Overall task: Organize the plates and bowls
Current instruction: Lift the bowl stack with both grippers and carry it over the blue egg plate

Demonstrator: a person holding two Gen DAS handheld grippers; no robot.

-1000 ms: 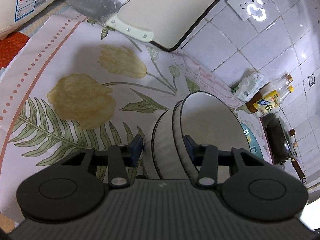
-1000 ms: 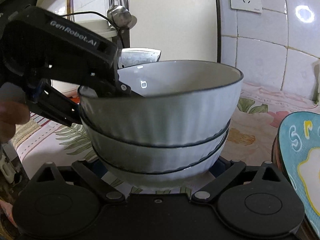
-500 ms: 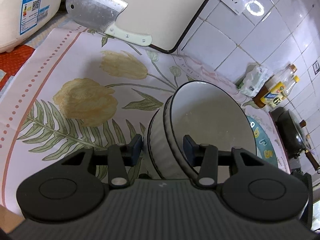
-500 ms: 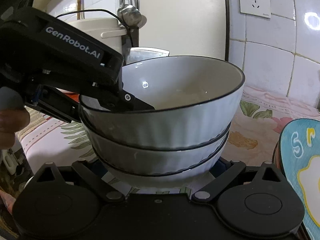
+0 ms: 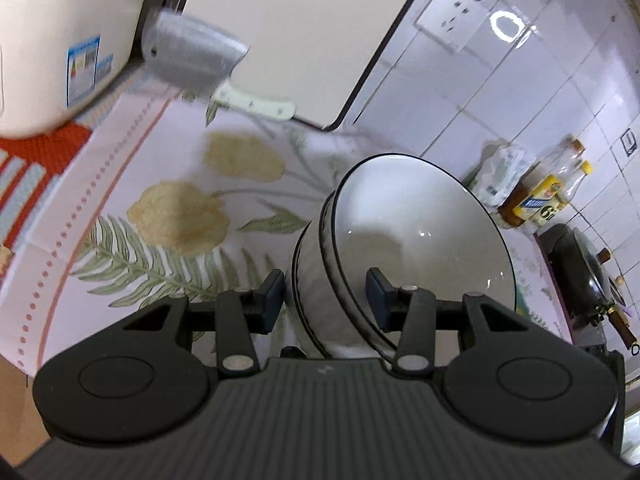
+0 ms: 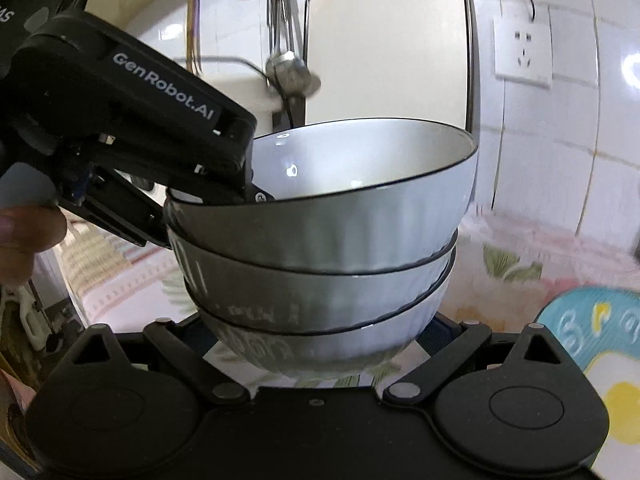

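A stack of three white ribbed bowls with black rims (image 6: 320,248) is held tilted above the flowered cloth (image 5: 168,216). My left gripper (image 5: 326,296) is shut on the stack's rim, one finger (image 5: 378,292) inside the top bowl (image 5: 420,232) and one finger (image 5: 272,292) outside; it also shows in the right wrist view (image 6: 168,168). My right gripper (image 6: 320,332) straddles the bottom bowl from below, its fingertips hidden behind the bowl. A blue patterned plate (image 6: 592,344) lies at the right.
A cleaver (image 5: 200,64) and a cutting board (image 5: 300,32) lean at the back wall, beside a white rice cooker (image 5: 60,40). Oil bottles (image 5: 544,196) and a black wok (image 5: 580,276) stand at the far right. A ladle (image 6: 292,72) hangs on the wall.
The bowl stack has risen off the cloth and tilted, carried by both grippers. The plate now sits lower in the right wrist view.
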